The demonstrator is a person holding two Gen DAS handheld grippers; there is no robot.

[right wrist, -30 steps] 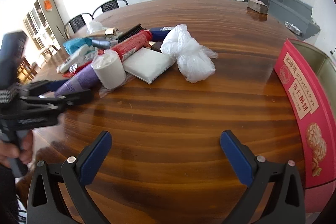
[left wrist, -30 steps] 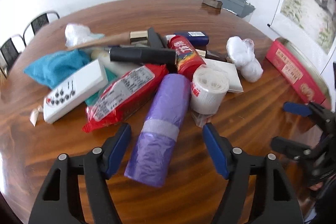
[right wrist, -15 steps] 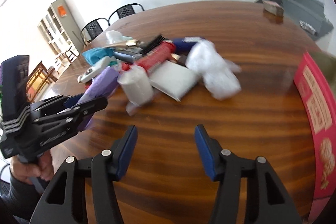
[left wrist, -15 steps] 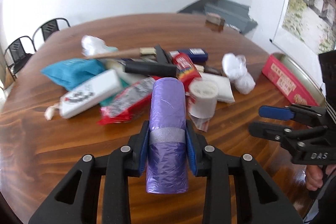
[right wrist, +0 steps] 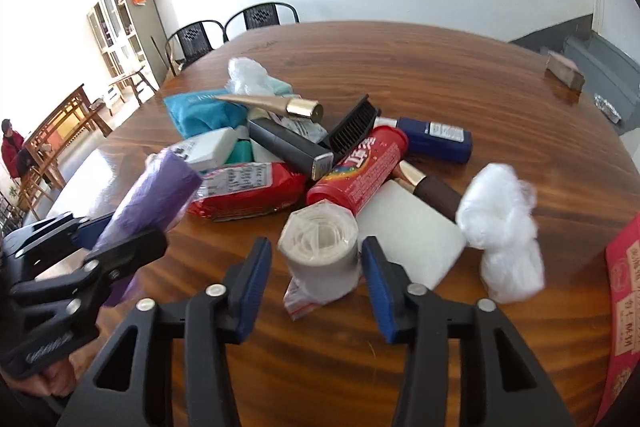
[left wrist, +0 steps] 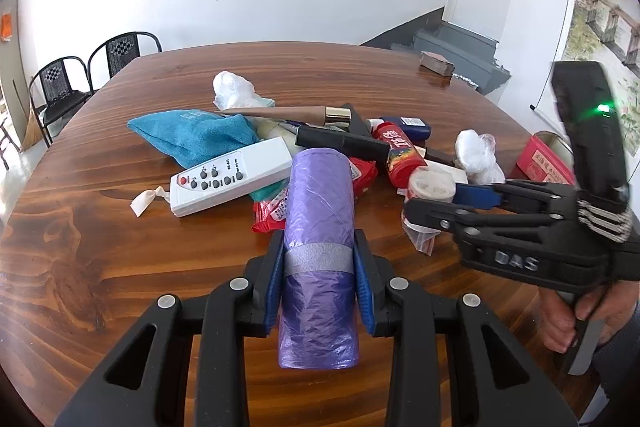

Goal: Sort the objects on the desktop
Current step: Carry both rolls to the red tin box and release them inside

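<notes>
Our left gripper [left wrist: 319, 281] is clenched on the purple roll [left wrist: 319, 251], held clear of the surface [left wrist: 100, 247]. Our right gripper [right wrist: 318, 277] is closing, with the white roll [right wrist: 322, 255] between its fingers [right wrist: 256, 283] but not yet pinched. We judge that roll may squash or skid, since its loose wrap trails underneath. Just beyond it the red tube [right wrist: 360, 169] could be nudged. Farther off, the wooden surface carries the pile; chairs [right wrist: 228, 27] stand against a white wall.

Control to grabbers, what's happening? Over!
Left gripper clamped on purple bag roll. Right gripper jaws closing around white roll, not pressing yet. Pile crowds close behind.
</notes>
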